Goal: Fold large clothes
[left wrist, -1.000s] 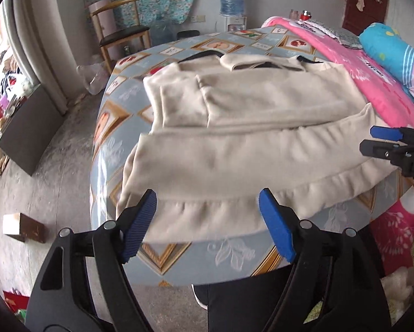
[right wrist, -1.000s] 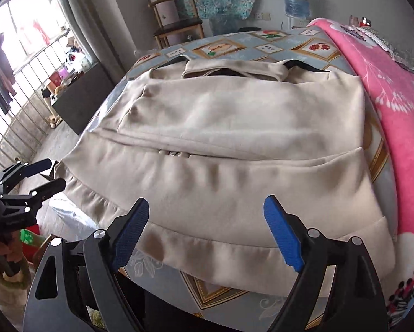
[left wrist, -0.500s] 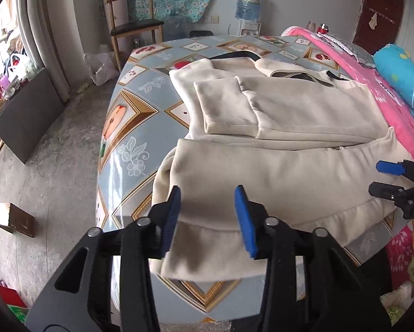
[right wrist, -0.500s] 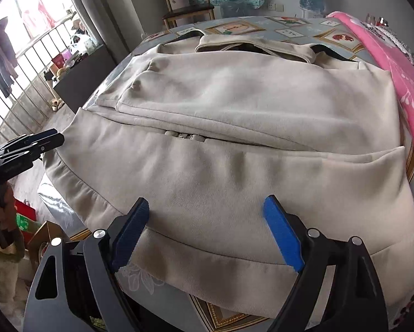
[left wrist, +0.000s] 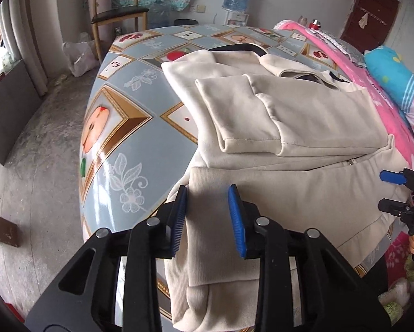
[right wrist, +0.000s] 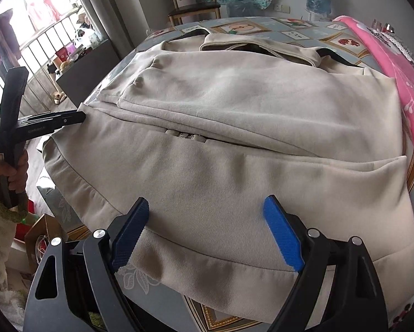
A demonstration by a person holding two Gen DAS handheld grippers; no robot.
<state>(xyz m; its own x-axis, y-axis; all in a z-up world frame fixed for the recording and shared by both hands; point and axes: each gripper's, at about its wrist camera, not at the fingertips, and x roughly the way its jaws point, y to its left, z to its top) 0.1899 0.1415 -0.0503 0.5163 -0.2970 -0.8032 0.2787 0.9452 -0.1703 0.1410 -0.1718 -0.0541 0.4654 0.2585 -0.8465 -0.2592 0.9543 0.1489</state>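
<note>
The cream jacket [left wrist: 303,127] lies spread on a table covered with a patterned blue cloth [left wrist: 118,127], collar at the far end, sleeves folded across its chest and its ribbed hem hanging over the near edge. The step in hand looks like taking hold of the bottom hem at its 2 corners, ready to fold the lower part up over the body.

The left gripper [left wrist: 208,215] stands over the hem's left corner, its jaws closing with a band of the ribbed fabric between them; the blue pads are not yet plainly pressing on it. The right gripper [right wrist: 207,235] hovers at the hem near the right side with its jaws wide apart, cloth below them but nothing clamped.

The next move probably calls for the left jaws to finish their bite on the corner and for the right gripper to come down and pinch the hem too, so both corners can be lifted level.

How many layers of cloth sit between the left pads is hard to tell, since the hem bunches and droops below the table edge. The hem's far right corner is cut off behind the right gripper's frame.
</note>
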